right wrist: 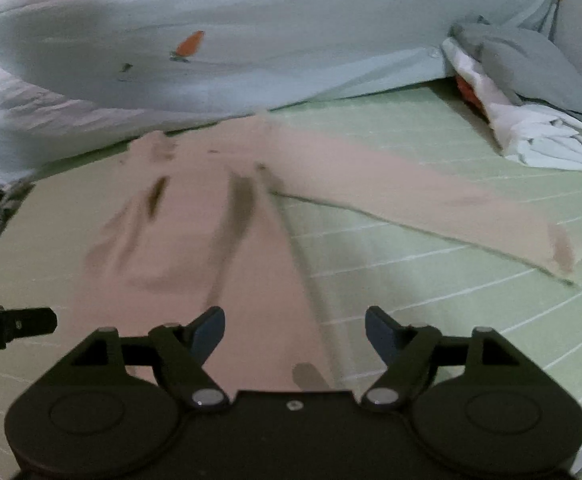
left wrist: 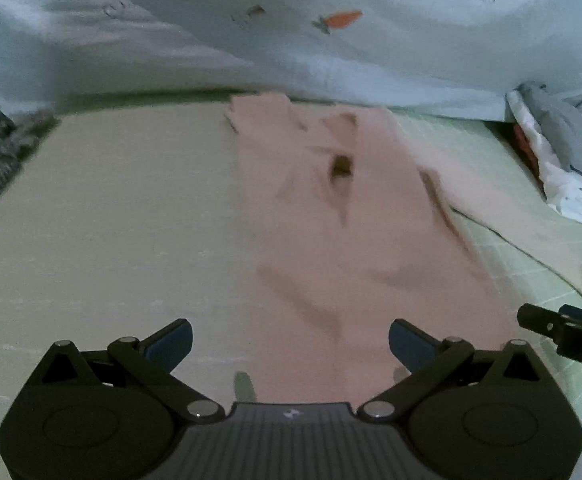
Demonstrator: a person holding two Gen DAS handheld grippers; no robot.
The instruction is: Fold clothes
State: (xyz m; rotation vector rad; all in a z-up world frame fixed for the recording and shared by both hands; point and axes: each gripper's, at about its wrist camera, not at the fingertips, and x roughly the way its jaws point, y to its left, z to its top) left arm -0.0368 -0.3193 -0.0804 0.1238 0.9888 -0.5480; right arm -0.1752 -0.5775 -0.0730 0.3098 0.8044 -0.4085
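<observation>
Left claw point(left wrist: 290, 340) wide open, empty, level over pink garment point(left wrist: 343, 220). Right claw point(right wrist: 295, 330) same, beside it, lower frame, above bed point(right wrist: 431, 280).

Left gripper point(left wrist: 290, 340), jaws wide apart, hovers at 6 o'clock over a pink garment point(left wrist: 355, 248) spread on the green sheet point(left wrist: 103, 216); carrot-print quilt point(left wrist: 331, 40) at 12.
</observation>
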